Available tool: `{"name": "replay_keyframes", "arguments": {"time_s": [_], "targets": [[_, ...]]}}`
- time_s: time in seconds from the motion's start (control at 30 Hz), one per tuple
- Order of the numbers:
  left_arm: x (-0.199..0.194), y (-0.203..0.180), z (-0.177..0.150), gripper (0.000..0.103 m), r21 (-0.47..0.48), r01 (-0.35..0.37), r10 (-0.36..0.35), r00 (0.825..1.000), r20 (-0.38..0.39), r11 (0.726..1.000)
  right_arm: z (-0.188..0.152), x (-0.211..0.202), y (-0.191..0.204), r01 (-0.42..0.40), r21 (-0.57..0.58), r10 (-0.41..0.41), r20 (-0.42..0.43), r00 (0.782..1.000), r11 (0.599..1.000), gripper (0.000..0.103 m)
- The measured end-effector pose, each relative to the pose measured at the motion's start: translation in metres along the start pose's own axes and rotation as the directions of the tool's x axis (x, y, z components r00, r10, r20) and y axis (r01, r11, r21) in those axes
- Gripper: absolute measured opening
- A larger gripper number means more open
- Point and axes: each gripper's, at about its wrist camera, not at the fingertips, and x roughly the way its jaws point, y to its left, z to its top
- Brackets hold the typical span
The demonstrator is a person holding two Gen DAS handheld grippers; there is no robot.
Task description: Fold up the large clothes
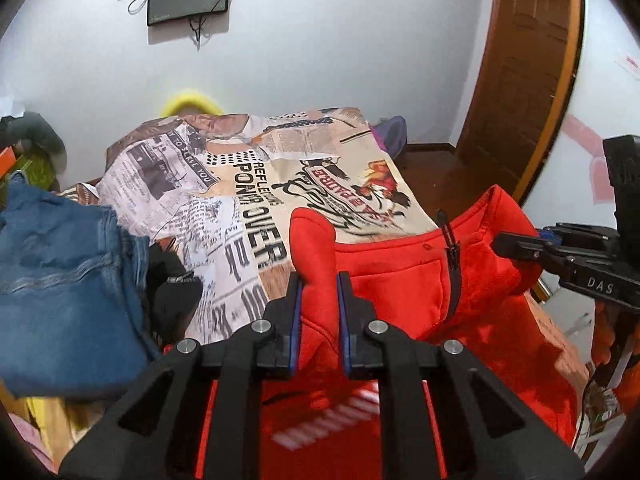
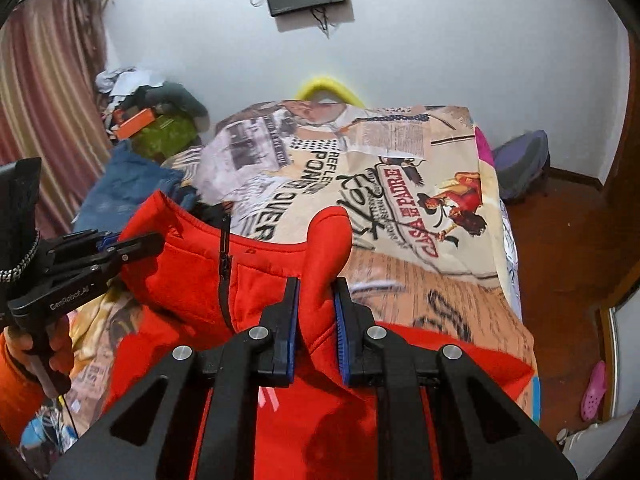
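Note:
A red zip-up jacket (image 1: 404, 280) hangs between my two grippers above the bed; it also shows in the right wrist view (image 2: 192, 276). My left gripper (image 1: 319, 280) is shut on one top corner of the red jacket. My right gripper (image 2: 316, 286) is shut on the other top corner. The black zipper (image 1: 454, 264) runs down the middle. Each gripper shows in the other's view, the right one (image 1: 516, 246) and the left one (image 2: 136, 246), both clamped on the fabric edge. The jacket's lower part drapes below the fingers.
The bed carries a newspaper-print cover (image 1: 240, 184) (image 2: 400, 184). Blue jeans (image 1: 68, 288) lie at the left with a black item beside them. A clutter pile (image 2: 160, 120) and a curtain (image 2: 48, 112) stand left. A wooden door (image 1: 524, 76) and floor are right.

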Motion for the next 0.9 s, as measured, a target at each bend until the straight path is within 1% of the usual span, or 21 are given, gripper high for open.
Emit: {"name": "replay_keyframes", "arguments": {"time_s": [0.17, 0.27, 0.37, 0.53, 0.7, 0.83, 0.87, 0.9], "targets": [[-0.027, -0.012, -0.029, 0.014, 0.050, -0.005, 0.005, 1.000, 0.006, 0.999, -0.025, -0.022, 0.013, -0.024, 0.006, 0.024, 0.007, 1.000, 1.000, 0.014], [-0.035, -0.016, -0.050, 0.014, 0.050, 0.014, -0.014, 1.000, -0.013, 0.999, -0.042, -0.028, 0.017, -0.036, 0.023, 0.036, 0.003, 0.999, 0.999, 0.014], [-0.039, -0.017, -0.067, 0.014, 0.036, 0.036, -0.034, 0.999, -0.036, 0.999, -0.059, -0.029, 0.020, -0.044, 0.042, 0.045, -0.021, 0.999, 0.998, 0.014], [-0.041, -0.022, -0.099, 0.015, 0.007, 0.072, -0.071, 0.994, -0.084, 0.997, -0.088, -0.028, 0.021, -0.035, 0.052, 0.039, -0.066, 0.997, 0.998, 0.014], [-0.042, -0.034, -0.126, 0.016, 0.034, 0.051, -0.046, 0.992, -0.114, 0.998, -0.111, -0.029, 0.022, -0.025, 0.052, 0.030, -0.105, 0.994, 0.998, 0.014], [-0.043, -0.040, -0.141, 0.017, 0.046, 0.026, -0.020, 0.991, -0.130, 0.999, -0.126, -0.029, 0.024, -0.010, 0.048, 0.016, -0.132, 0.991, 0.999, 0.015], [-0.043, -0.042, -0.144, 0.018, 0.052, 0.021, -0.014, 0.991, -0.133, 0.998, -0.129, -0.030, 0.024, -0.010, 0.050, 0.017, -0.134, 0.991, 0.999, 0.016], [-0.044, -0.043, -0.148, 0.018, 0.056, 0.018, -0.010, 0.990, -0.139, 0.998, -0.132, -0.031, 0.023, -0.016, 0.057, 0.024, -0.136, 0.990, 0.998, 0.020]]}}
